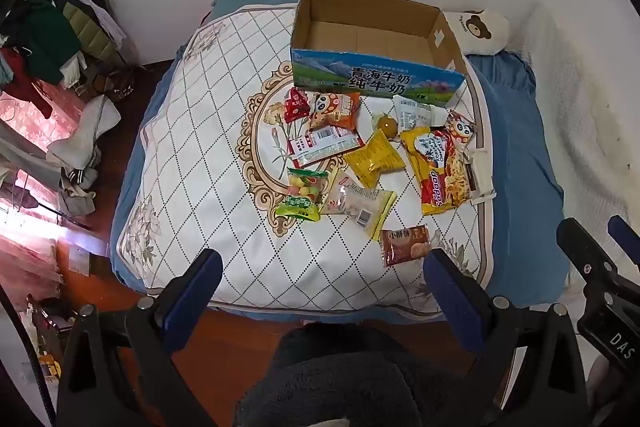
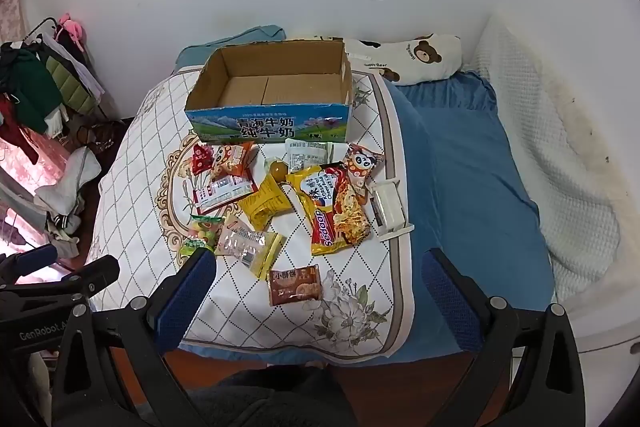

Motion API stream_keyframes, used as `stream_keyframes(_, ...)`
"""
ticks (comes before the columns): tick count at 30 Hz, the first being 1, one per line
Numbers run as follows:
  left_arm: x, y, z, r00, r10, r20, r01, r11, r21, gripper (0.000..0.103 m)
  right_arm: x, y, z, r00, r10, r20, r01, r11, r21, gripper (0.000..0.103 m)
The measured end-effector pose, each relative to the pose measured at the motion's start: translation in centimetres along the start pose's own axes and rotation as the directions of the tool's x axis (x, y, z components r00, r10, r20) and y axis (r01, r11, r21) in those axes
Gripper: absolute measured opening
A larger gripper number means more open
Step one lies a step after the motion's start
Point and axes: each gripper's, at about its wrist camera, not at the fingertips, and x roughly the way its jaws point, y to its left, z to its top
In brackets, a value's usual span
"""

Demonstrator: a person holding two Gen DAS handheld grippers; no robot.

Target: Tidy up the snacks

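Both grippers, left [image 1: 322, 281] and right [image 2: 320, 279], agape above scattered snacks [image 1: 372, 155].

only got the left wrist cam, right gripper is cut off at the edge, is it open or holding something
observer: The right gripper is wide open, with nothing between its fingers.
operator: whats the white thing past the noodle pack, looks squashed here
observer: A white plastic piece lying flat on the quilt, just right of the noodle pack. I can't tell what it is.
operator: pillow behind the box, how far does it go
observer: The bear-print pillow is long. It runs along the wall from behind the box out to the right.
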Motion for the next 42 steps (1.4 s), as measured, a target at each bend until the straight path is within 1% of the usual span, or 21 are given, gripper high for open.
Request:
stream_keyframes(8,-0.2,-0.3,0.1,1.0,0.007,-0.001,-0.007,1.0,0.001,0.103,-0.3,-0.2,0.2,1.0,0.007,0.007,-0.007,1.0,0.005,0.103)
stream_keyframes(11,-0.3,-0.5,0.7,1.0,0.0,0.004,0.0,1.0,-0.003,0.103,-0.1,-0.4,-0.3,1.0,0.008,0.008,-0.008,1.0,0.006,0.103)
stream_keyframes(16,-0.4,-0.6,0.9,1.0,0.0,0.003,0.0,1.0,-0.001,0.103,-0.1,-0.5,0.4,1.0,0.009,0.005,-0.009,1.0,0.007,0.103)
stream_keyframes(20,-0.6,-0.8,1.1,1.0,-0.002,0.001,0.002,1.0,0.002,0.103,-0.3,0.1,0.3,1.0,0.01,-0.003,-0.01,1.0,0.008,0.103)
stream_keyframes(24,-0.7,-1.0,1.2,1.0,-0.004,0.001,0.004,1.0,0.006,0.103,-0.6,-0.2,-0.2,1.0,0.015,-0.001,-0.015,1.0,0.014,0.103)
stream_keyframes(25,-0.7,-0.5,0.3,1.0,-0.01,0.009,0.01,1.0,0.01,0.103,-0.6,-0.1,-0.2,1.0,0.015,0.0,-0.015,1.0,0.013,0.103)
stream_keyframes(26,-0.7,-0.5,0.3,1.0,-0.011,0.01,0.01,1.0,0.011,0.103,-0.6,-0.2,-0.1,1.0,0.015,-0.001,-0.015,1.0,0.016,0.103)
stream_keyframes(42,-0.8,-0.5,0.1,1.0,-0.008,0.012,0.008,1.0,0.007,0.103,-0.5,-0.1,-0.3,1.0,0.018,-0.002,-0.018,1.0,0.015,0.103)
